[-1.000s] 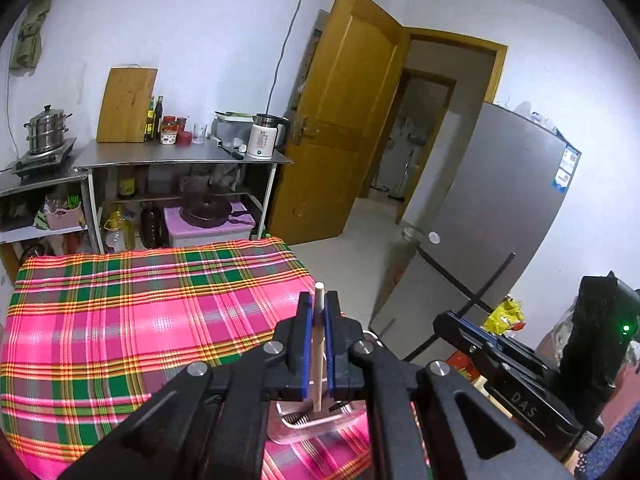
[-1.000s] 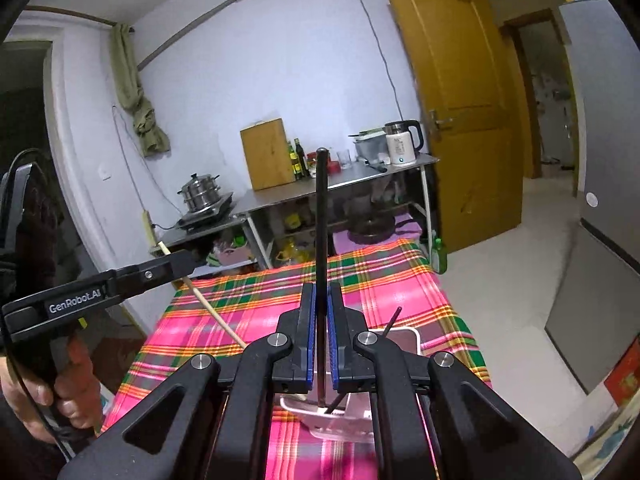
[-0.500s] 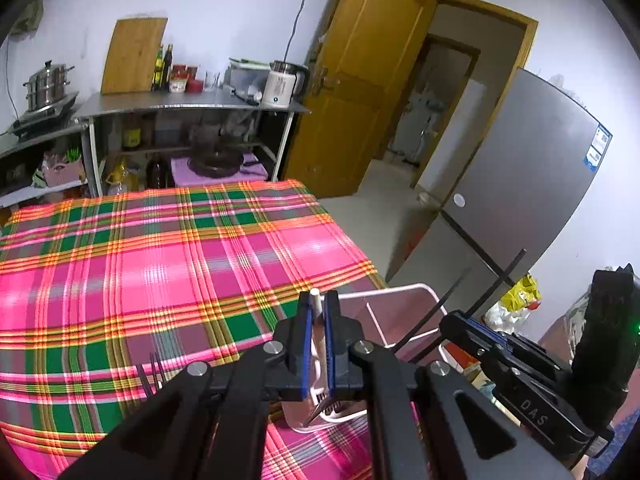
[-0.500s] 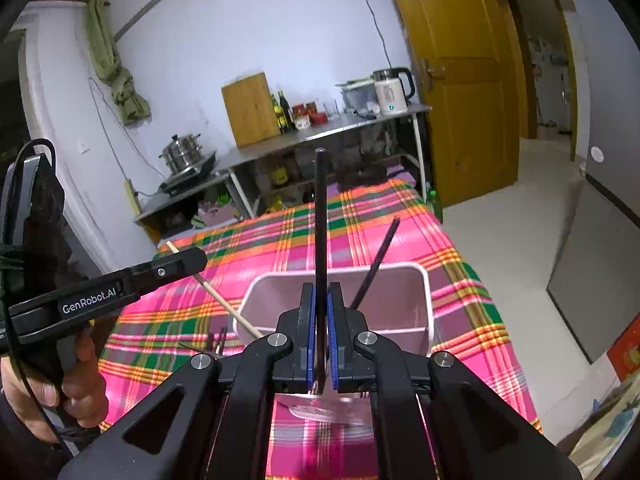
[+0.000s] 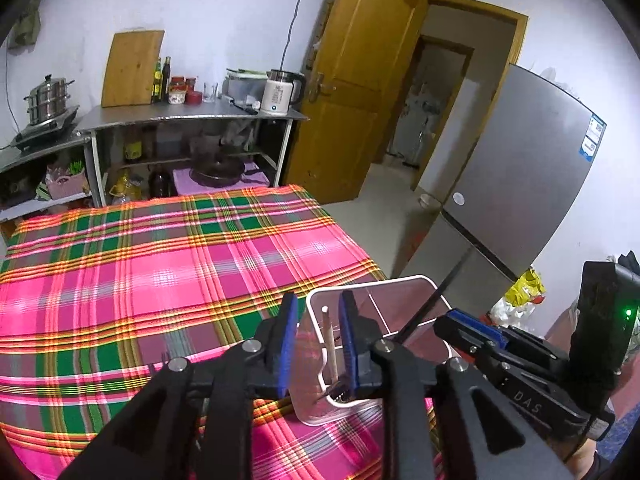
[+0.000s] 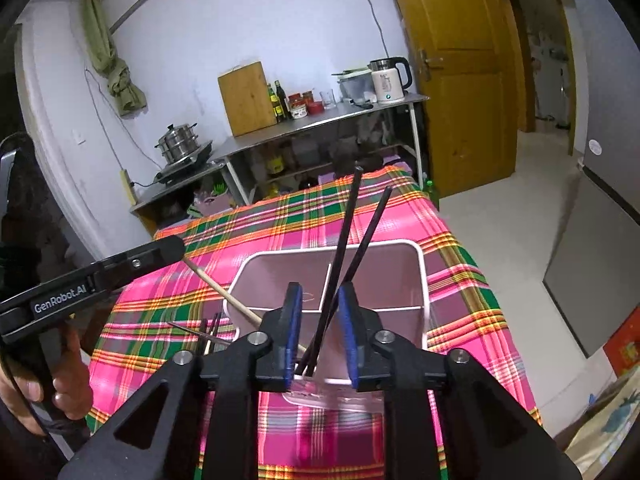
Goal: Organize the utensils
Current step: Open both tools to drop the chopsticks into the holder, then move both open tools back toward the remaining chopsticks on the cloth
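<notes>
Both tongs opening over the holder [image 6: 416, 276] near the cloth's [image 5: 160, 280] edge.

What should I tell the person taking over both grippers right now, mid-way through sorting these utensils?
Left gripper: jaws opening, the wooden chopstick stands loose between them, its lower end inside the white holder.
Right gripper: jaws opening, with two black chopsticks leaning up from the holder through the gap, neither pressed by the pads.
The holder stands on the plaid tablecloth, near its right edge in the left wrist view.
Done: those three sticks are in the holder.
Left: a few more dark utensils lie on the cloth, left of the holder in the right wrist view. Probably back both grippers out, then collect those.
</notes>
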`<state>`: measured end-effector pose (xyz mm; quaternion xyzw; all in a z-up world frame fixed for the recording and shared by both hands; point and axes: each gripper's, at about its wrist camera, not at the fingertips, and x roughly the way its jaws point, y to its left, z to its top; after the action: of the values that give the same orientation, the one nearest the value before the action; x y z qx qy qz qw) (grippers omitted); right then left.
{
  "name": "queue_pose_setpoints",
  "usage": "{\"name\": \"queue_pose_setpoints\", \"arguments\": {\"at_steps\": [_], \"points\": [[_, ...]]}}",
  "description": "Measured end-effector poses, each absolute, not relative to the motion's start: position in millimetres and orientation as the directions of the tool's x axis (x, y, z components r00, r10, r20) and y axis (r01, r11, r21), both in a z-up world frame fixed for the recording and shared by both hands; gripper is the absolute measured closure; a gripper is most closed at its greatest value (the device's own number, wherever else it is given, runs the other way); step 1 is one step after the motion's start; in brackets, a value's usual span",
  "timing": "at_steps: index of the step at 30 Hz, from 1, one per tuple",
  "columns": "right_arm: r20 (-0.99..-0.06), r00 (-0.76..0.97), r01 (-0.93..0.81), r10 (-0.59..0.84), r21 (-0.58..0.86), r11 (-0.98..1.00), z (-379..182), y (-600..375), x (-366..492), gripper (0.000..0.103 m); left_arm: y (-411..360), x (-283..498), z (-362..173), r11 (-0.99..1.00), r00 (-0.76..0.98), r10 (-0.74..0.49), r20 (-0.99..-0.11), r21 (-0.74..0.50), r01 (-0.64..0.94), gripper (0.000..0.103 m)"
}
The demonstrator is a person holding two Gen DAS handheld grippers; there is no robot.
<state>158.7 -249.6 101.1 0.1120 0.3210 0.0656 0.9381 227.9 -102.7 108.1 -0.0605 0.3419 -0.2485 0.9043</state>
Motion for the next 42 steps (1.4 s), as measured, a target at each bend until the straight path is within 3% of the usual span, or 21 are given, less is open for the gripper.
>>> {"name": "queue_pose_setpoints", "arguments": {"at_steps": [3, 7, 24, 42], "points": [[-0.573, 0.797, -0.050, 0.191, 0.252, 0.966, 106.1, -251.5, 149.4, 0.080, -95.3, 216.9, 114.2, 0.872, 0.662, -0.487, -0.569, -0.271, 0.409, 0.079], [-0.549, 0.813, -0.061, 0.194, 0.251, 0.966, 113.5, -250.0, 133.4, 0.080, -82.6, 196.9, 119.3, 0.882, 0.697, -0.470, -0.542, -0.253, 0.399, 0.052], [-0.509, 0.824, -0.189, 0.250, 0.169, 0.967, 123.0, -200.8, 78.0, 0.080, -21.4, 119.6, 105.2, 0.927, 0.787, -0.372, -0.493, -0.234, 0.292, 0.051], [-0.587, 0.731, -0.295, 0.348, 0.188, 0.937, 79.9, -157.5, 63.4, 0.080, 12.1, 87.8, 30.1, 0.963, 0.749, -0.260, -0.609, -0.217, 0.157, 0.052]]}}
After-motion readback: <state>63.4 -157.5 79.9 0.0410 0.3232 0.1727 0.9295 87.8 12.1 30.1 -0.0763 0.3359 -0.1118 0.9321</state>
